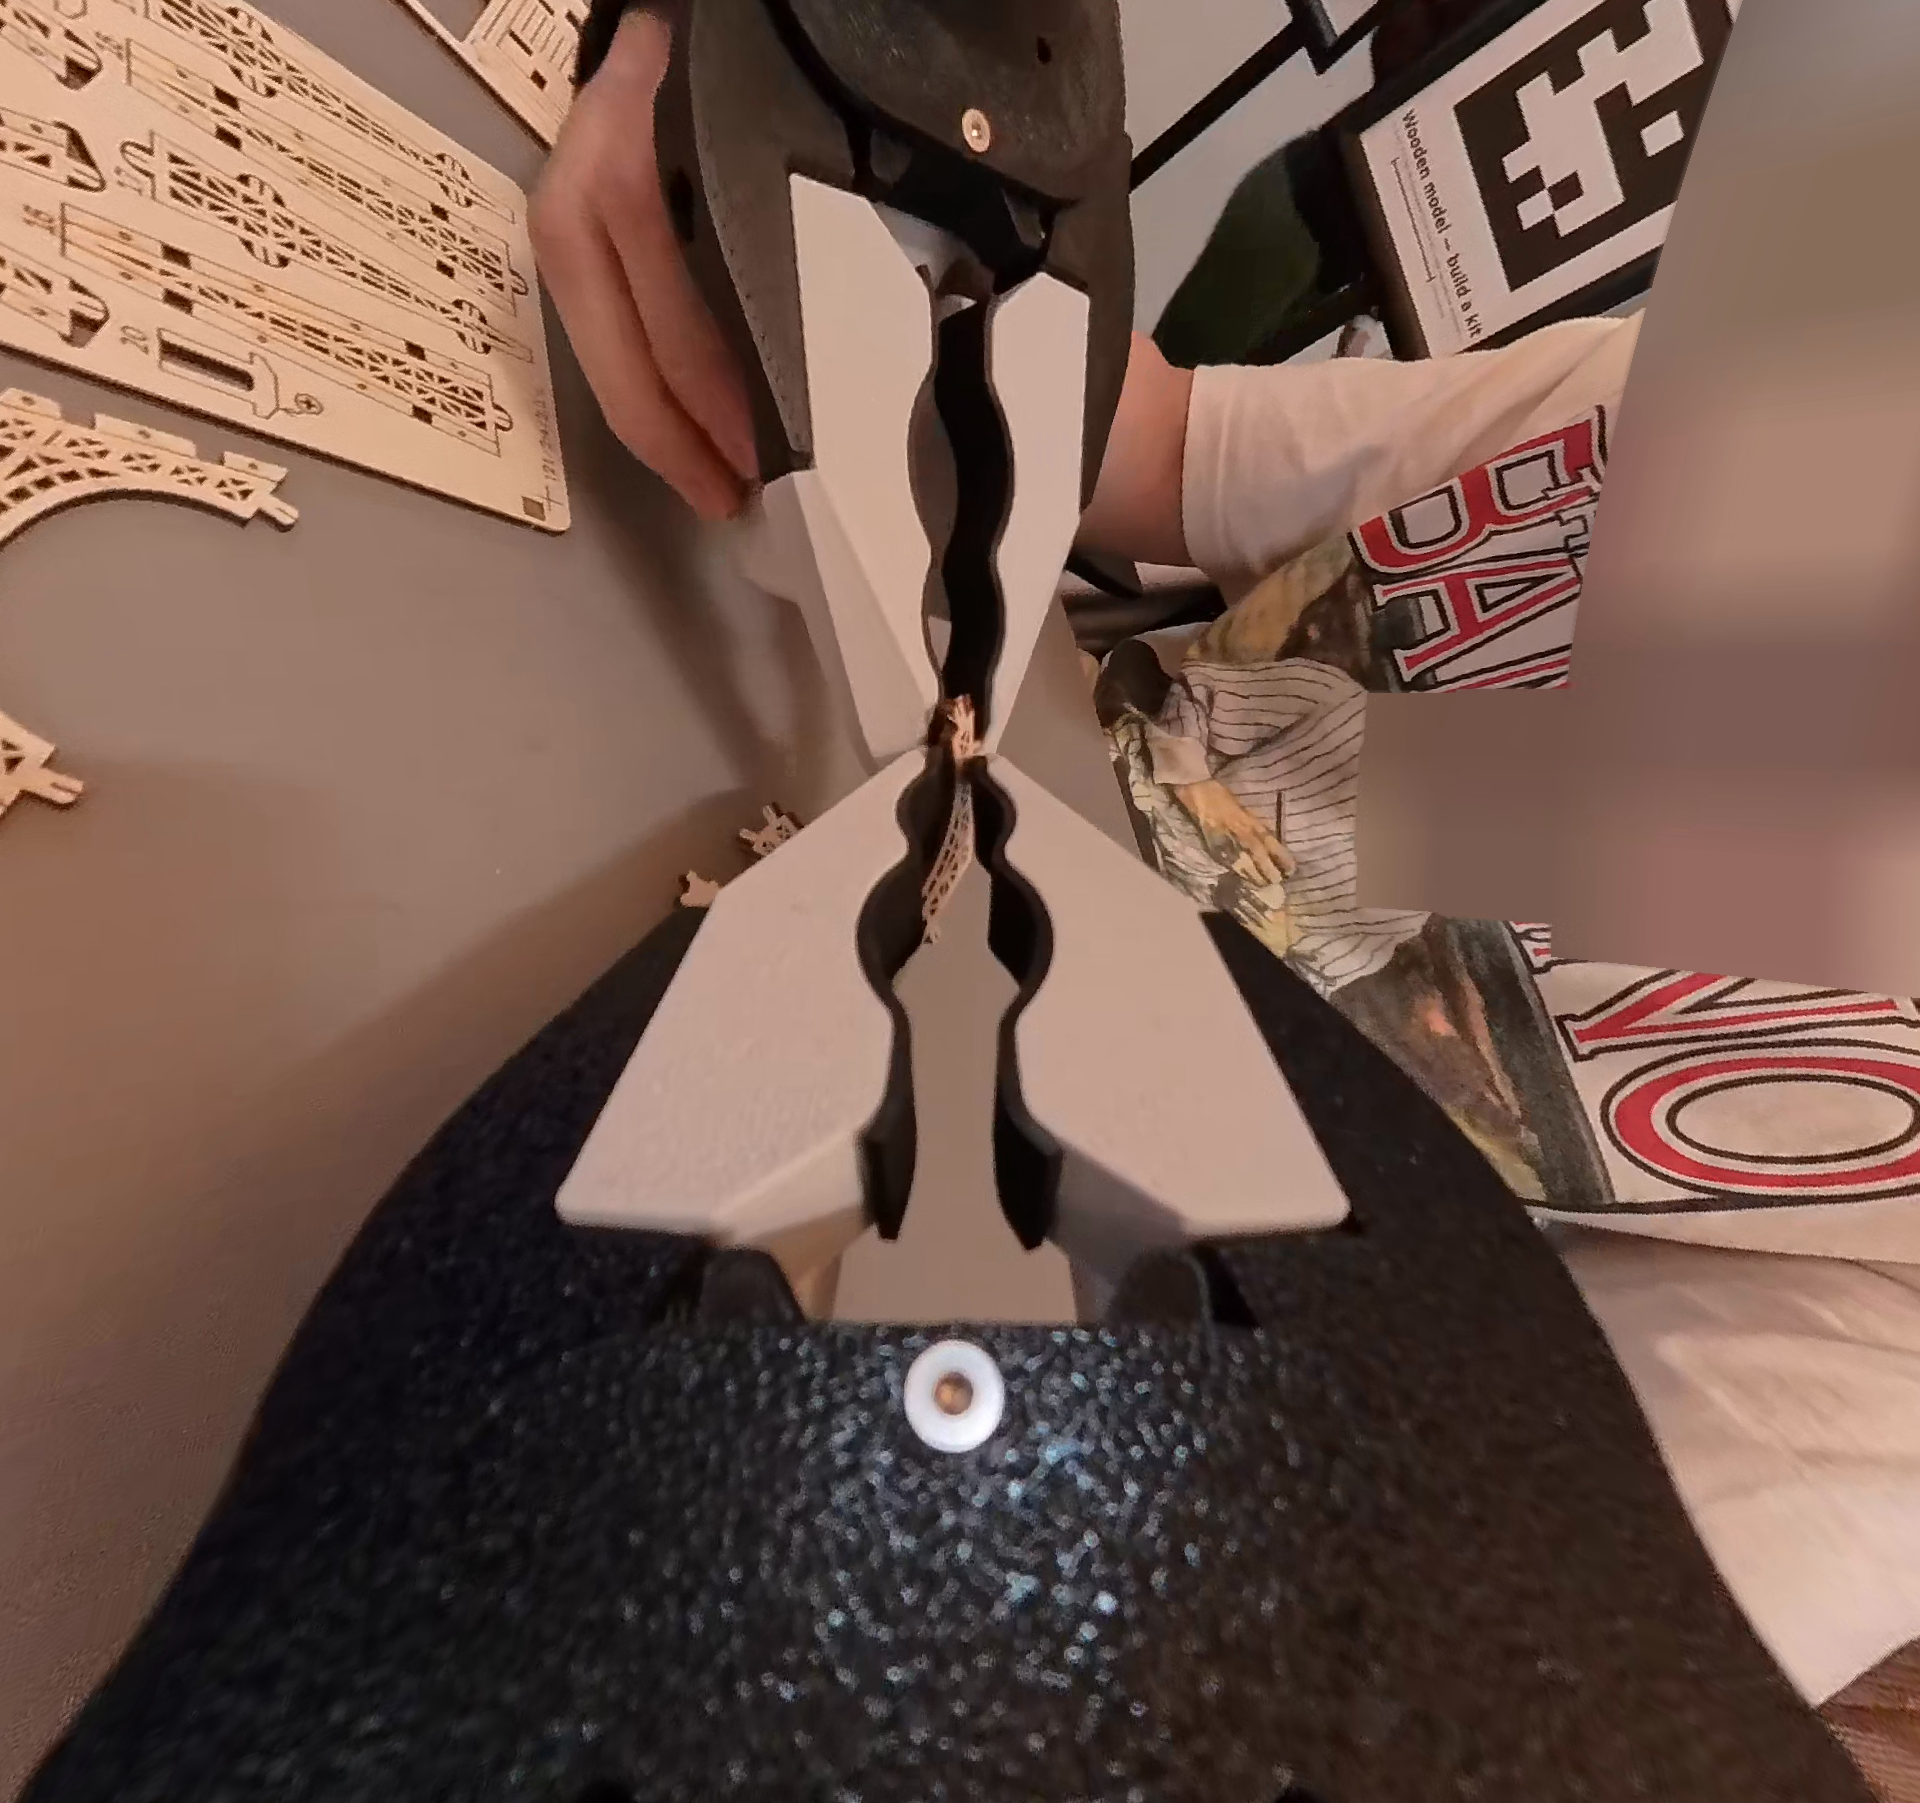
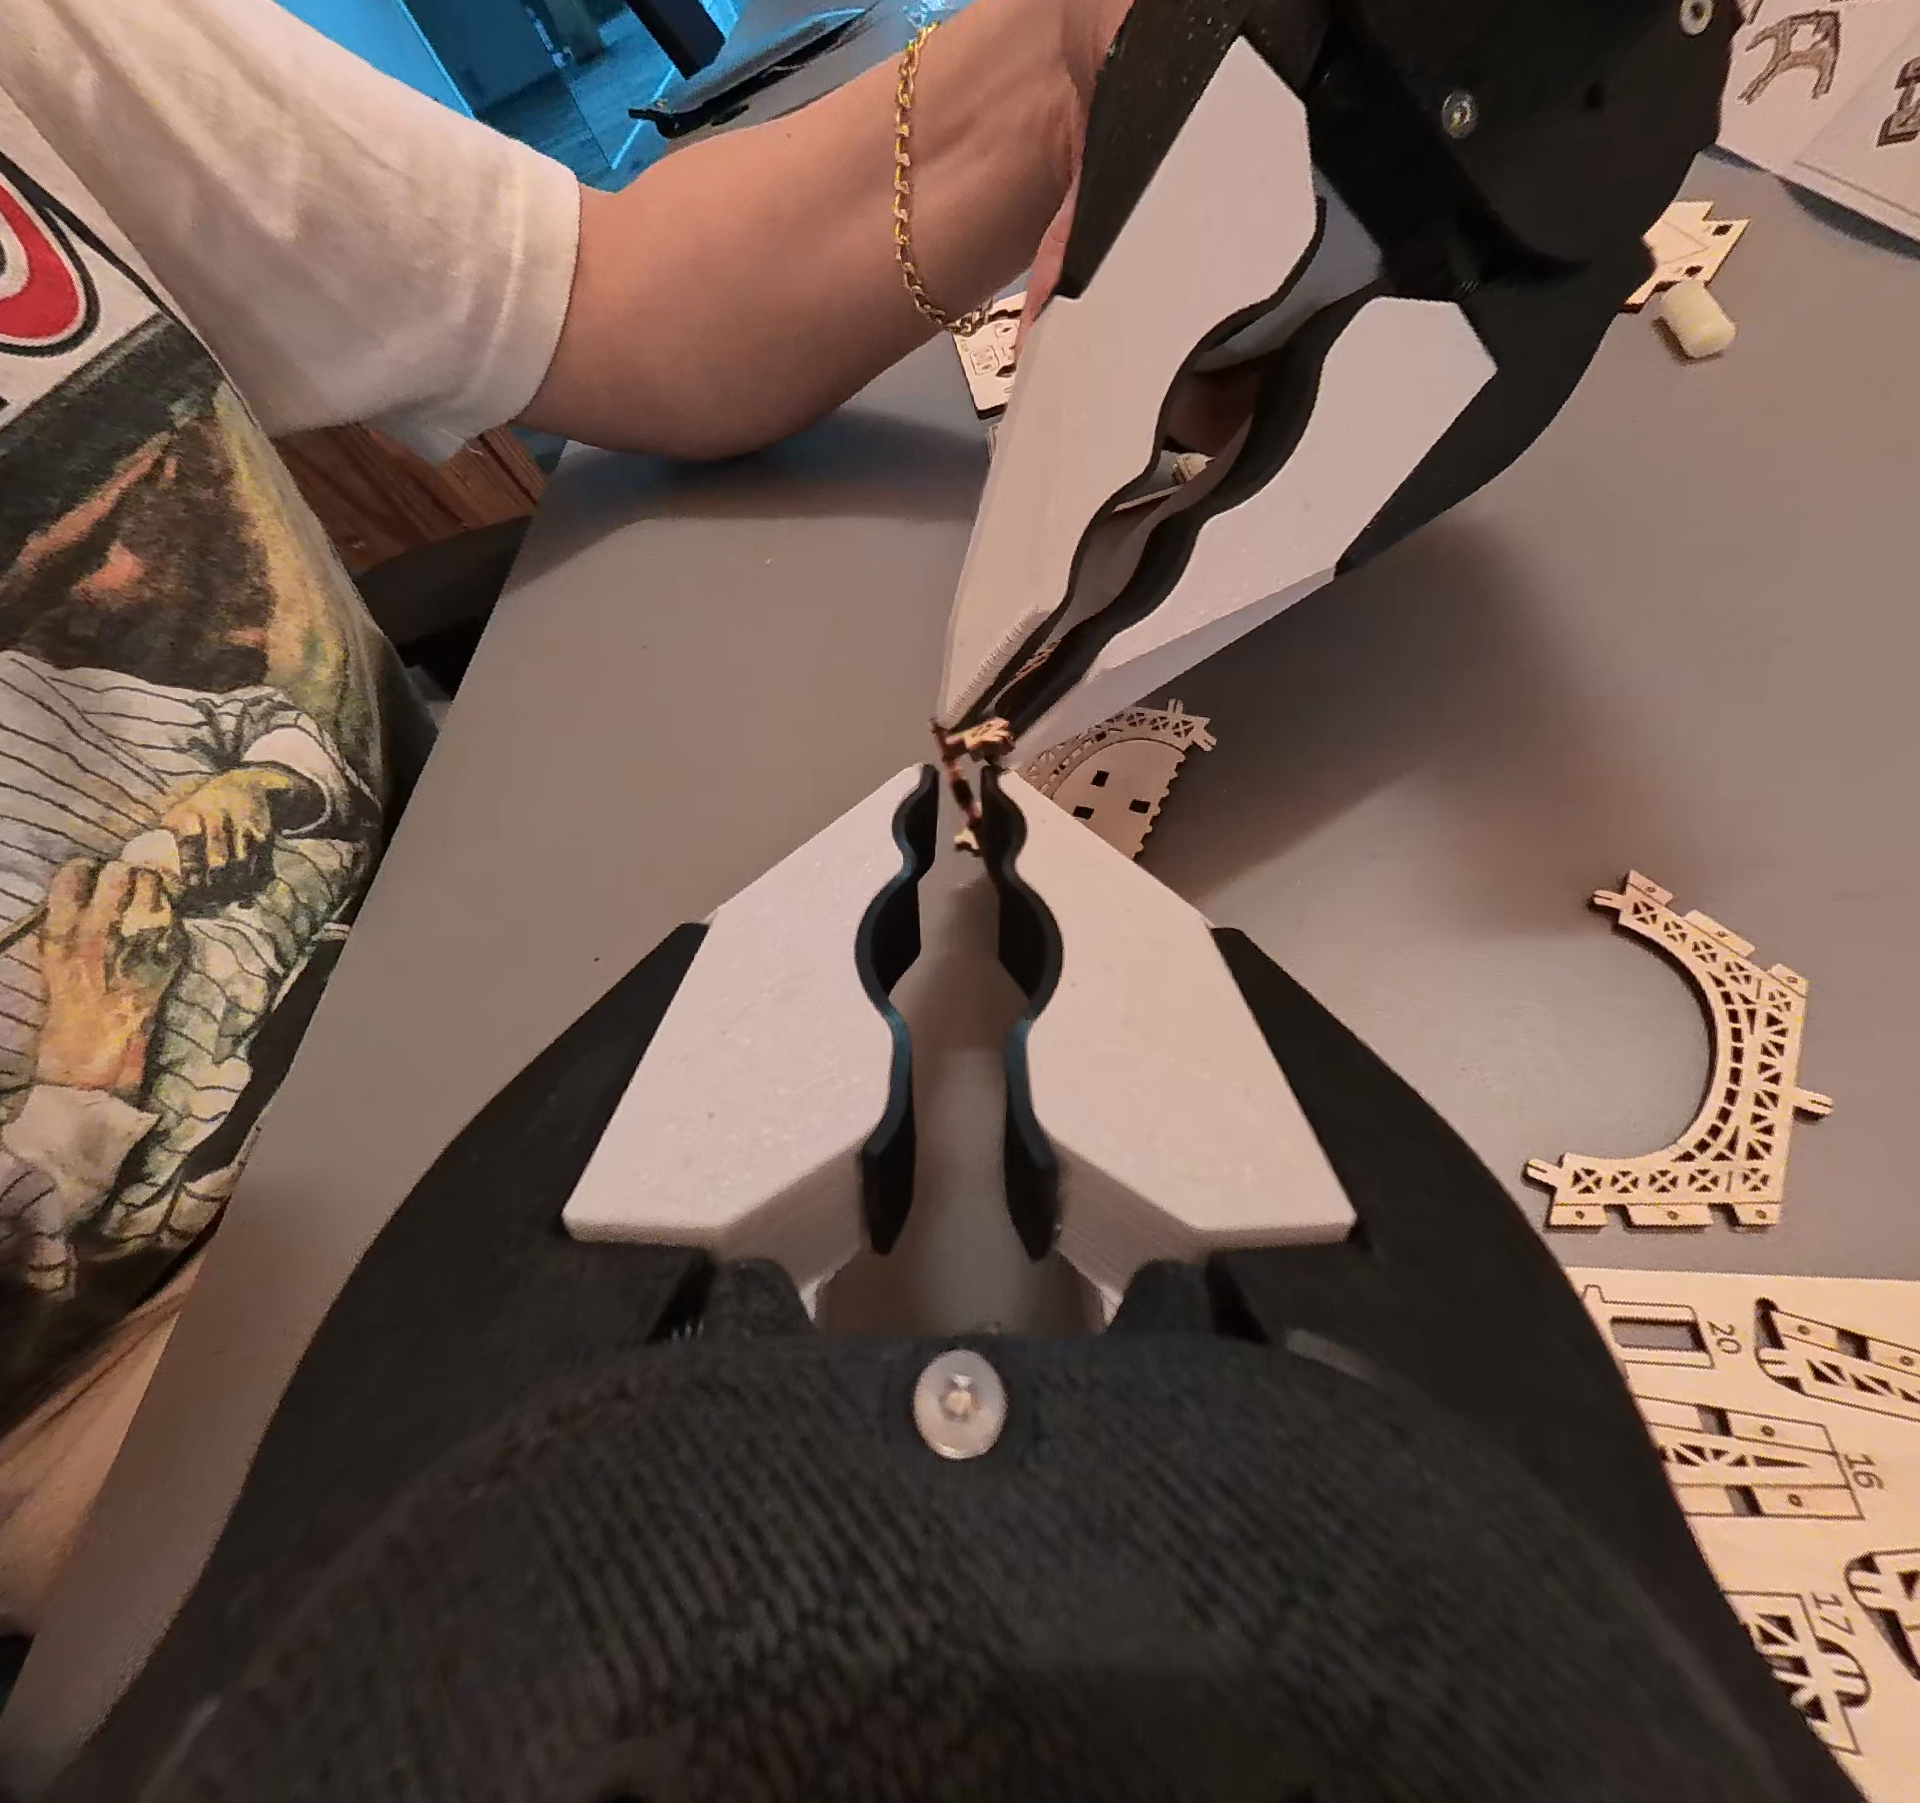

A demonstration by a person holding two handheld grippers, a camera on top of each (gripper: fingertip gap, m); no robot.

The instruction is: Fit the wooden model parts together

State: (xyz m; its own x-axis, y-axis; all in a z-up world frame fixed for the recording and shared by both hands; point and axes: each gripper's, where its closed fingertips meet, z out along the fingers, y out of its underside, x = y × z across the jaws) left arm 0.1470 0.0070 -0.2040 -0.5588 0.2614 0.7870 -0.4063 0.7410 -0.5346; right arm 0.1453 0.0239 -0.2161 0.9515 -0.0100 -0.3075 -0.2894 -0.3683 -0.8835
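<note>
Left gripper (image 1: 954, 766): speckled black body, white wedge fingers, wavy black pads, white-collared screw at 6 o'clock. Right gripper (image 2: 961, 782): matching. Wearer: white graphic T-shirt (image 2: 156, 610), gold chain bracelet (image 2: 909, 184).

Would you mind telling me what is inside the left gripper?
A thin pale lattice-cut wooden strip sits edge-on between the left gripper tips, meeting the right gripper. Its far end is hidden.

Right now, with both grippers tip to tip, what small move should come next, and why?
Probably ease the left gripper toward the right gripper: each is shut on a small wooden piece, another piece, and their ends meet but do not look seated.
</note>
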